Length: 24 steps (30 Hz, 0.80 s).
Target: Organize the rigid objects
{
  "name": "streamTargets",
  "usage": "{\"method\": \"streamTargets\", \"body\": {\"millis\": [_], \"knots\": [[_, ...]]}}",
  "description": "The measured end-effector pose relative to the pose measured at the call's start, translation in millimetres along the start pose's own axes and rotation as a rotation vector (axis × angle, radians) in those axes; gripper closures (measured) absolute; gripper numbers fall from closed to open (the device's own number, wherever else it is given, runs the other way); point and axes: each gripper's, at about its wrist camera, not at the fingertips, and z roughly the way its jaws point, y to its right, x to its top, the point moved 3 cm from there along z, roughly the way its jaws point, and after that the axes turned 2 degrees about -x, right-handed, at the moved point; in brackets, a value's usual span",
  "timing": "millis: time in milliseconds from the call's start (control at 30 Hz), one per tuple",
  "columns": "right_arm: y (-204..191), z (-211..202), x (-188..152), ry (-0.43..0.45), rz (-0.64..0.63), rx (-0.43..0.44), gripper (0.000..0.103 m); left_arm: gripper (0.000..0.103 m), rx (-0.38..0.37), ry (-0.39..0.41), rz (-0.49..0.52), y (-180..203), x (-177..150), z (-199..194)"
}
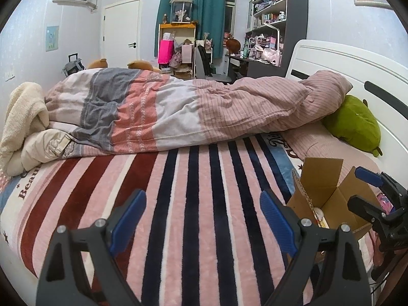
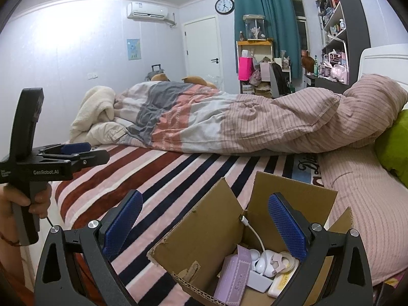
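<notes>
— How are the grippers held?
— The left gripper [image 1: 202, 215] is spread wide over the striped blanket [image 1: 204, 178], nothing between its pads. The right gripper [image 2: 205, 225] is likewise spread wide, empty, above the cardboard box [image 2: 204, 232].
— Where are the rigid objects found?
— A lilac carton [image 2: 233, 278], a white charger [image 2: 258, 279] and a tape roll [image 2: 285, 262] are gathered inside that open box on the bed.

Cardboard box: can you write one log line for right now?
left gripper: open, empty | right gripper: open, empty | cardboard box: open, on bed, things inside

Matt corrugated cardboard box [image 2: 211, 232], plush striped fleece blanket [image 1: 193, 204], ribbed cotton duvet [image 1: 242, 109], textured blue pads [image 2: 287, 225]
</notes>
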Motion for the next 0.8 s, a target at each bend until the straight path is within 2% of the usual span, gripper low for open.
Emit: {"method": "streamTargets", "body": {"millis": [800], "knots": [[0.0, 0.0, -1.9, -0.001, -0.002, -0.007, 0.004, 0.014, 0.012, 0.004, 0.019, -0.7, 0.7, -1.6]]}}
